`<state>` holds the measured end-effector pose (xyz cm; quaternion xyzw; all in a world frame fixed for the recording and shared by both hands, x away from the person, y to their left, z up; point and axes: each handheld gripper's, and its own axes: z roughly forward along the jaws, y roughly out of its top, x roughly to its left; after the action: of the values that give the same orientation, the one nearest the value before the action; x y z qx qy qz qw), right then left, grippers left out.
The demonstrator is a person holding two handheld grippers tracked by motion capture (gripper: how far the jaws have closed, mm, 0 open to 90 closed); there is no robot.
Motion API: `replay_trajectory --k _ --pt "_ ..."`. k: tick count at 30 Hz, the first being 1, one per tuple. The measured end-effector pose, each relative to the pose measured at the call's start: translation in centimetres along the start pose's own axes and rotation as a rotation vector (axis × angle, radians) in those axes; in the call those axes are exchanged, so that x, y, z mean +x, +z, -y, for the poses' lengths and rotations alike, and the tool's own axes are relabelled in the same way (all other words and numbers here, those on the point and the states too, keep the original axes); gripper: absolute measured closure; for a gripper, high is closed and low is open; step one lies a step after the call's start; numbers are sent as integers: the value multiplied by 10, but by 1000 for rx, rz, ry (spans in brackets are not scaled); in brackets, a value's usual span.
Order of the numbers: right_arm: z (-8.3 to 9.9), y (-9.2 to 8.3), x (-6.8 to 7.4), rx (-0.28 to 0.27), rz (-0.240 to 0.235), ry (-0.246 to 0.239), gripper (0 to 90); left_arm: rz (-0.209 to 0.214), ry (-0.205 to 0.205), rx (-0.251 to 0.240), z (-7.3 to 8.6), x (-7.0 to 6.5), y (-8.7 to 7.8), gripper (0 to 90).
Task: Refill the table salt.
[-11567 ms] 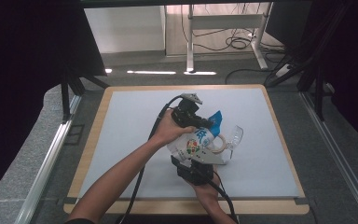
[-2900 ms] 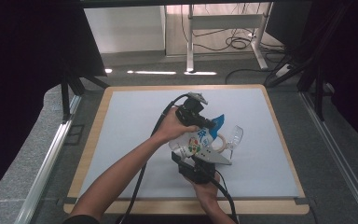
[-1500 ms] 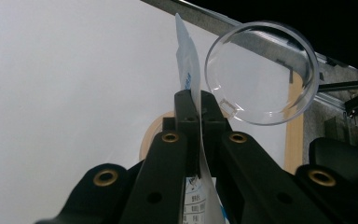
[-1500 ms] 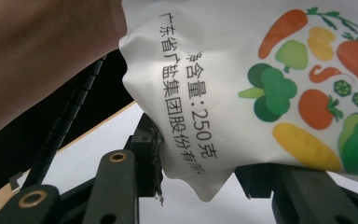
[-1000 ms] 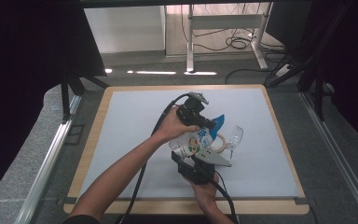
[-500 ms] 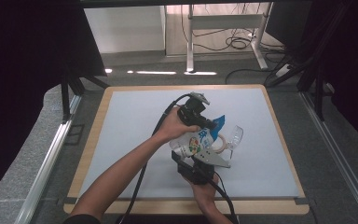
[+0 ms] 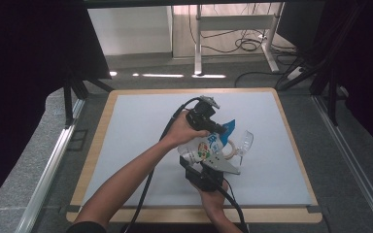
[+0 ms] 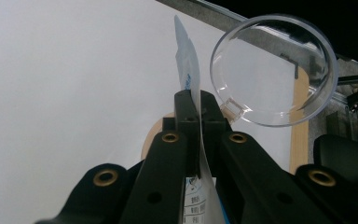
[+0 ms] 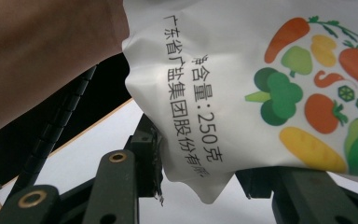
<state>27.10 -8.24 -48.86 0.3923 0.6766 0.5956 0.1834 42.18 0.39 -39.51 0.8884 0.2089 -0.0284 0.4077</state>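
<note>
Above the tabletop [image 7: 141, 145], the salt pouch [image 7: 205, 148] hangs tilted: left gripper [image 8: 199, 105] fingers pinch its upper blue edge, right gripper [image 9: 198, 175] fingers clasp its lower end, over the clear-lidded jar [image 7: 238, 144].

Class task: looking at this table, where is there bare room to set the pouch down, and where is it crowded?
Free: the white mat left of the forearm, and its far strip. Crowded: the centre-right, around the pouch, clear lid and both claws.
</note>
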Motion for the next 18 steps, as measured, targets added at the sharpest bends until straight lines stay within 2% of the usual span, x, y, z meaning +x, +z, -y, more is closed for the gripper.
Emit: replay_trajectory --k 18 --pt "-1 0 1 7 1 1 573 4 -10 -10 2 1 -1 900"
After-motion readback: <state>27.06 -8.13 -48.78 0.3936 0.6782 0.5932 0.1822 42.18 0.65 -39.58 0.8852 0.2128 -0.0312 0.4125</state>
